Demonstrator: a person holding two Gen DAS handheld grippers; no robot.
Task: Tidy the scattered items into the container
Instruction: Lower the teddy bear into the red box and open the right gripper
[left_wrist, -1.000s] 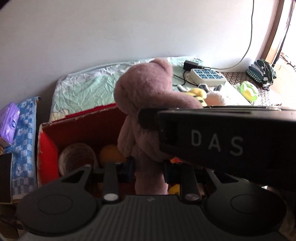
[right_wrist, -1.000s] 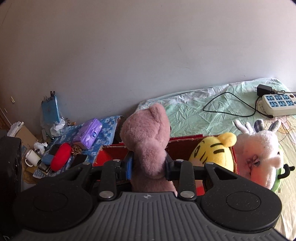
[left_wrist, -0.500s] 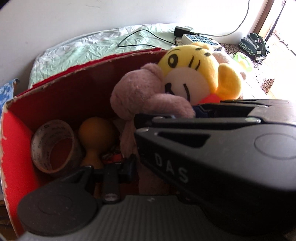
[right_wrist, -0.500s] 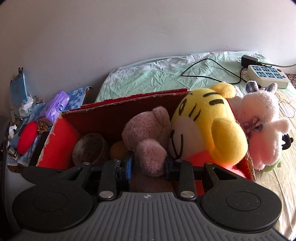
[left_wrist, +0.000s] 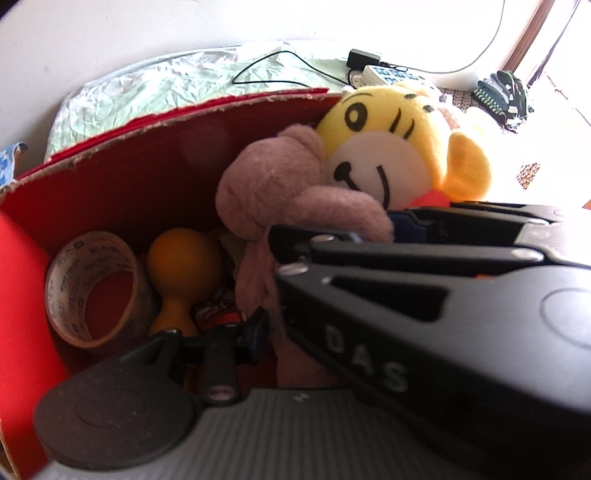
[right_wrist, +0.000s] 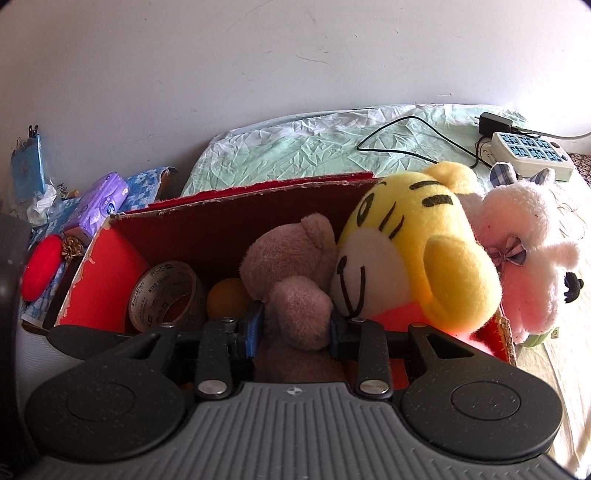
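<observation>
- Inside the red cardboard box, the right gripper is clamped on the pink teddy bear — its pads press the plush from both sides.
- In the left wrist view, the left gripper is nearly closed, gripping the same bear low on its body; only one finger shows, as the right gripper's black body crosses in front and hides the other.
- The bear sits upright in the box, its head touching the yellow tiger plush, which leans over the box's right side.
- Left of the bear lie a roll of tape and an orange bulb-shaped toy.
- Just outside the box on the right — a white plush rests against the tiger.
- Behind, on the crumpled green sheet, lies a power strip.
</observation>
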